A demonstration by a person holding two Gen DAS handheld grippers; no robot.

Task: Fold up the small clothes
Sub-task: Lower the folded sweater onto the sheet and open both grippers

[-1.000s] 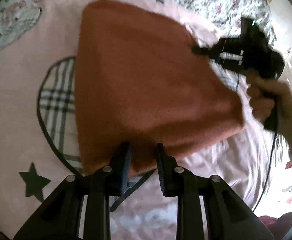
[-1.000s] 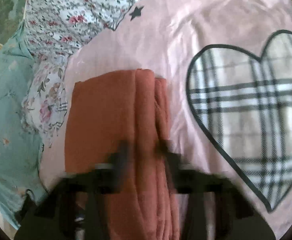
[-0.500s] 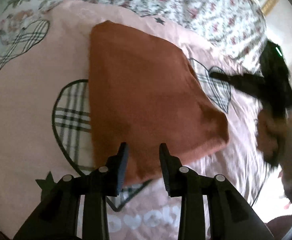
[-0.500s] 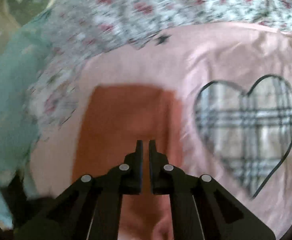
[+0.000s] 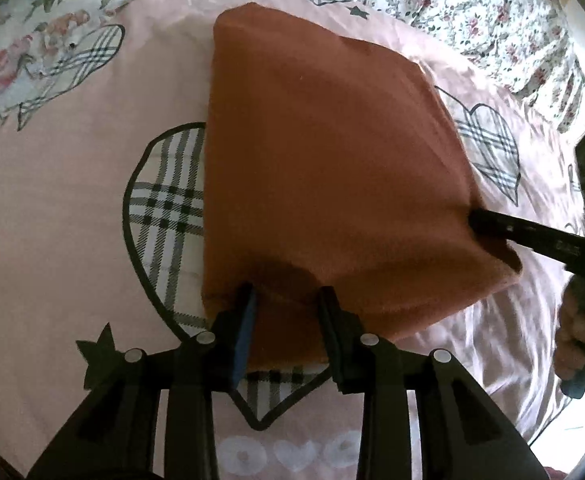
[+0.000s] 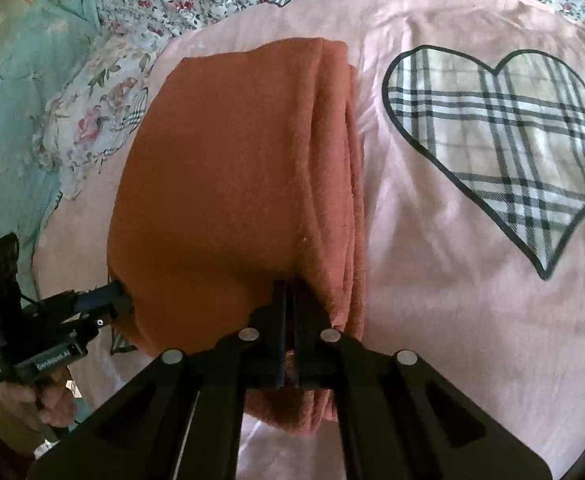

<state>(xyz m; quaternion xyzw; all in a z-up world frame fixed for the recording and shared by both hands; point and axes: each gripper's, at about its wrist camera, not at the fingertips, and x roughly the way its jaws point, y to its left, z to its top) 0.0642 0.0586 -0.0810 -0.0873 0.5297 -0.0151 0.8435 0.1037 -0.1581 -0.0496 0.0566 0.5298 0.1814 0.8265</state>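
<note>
While the left gripper has just spread its jaws astride the near edge of the folded rust-orange garment on the pink heart-print bedspread, the right gripper has snapped back onto the garment's corner, pinching it between pressed-together jaws, so another fold looks imminent.

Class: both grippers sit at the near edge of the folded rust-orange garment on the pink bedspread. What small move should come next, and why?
Probably close the left gripper on the near edge of the rust-orange garment. Its jaws straddle that edge with a gap and have just been opening, while the right gripper is already shut on the garment's other near corner. Gripping both corners allows an even fold.
</note>
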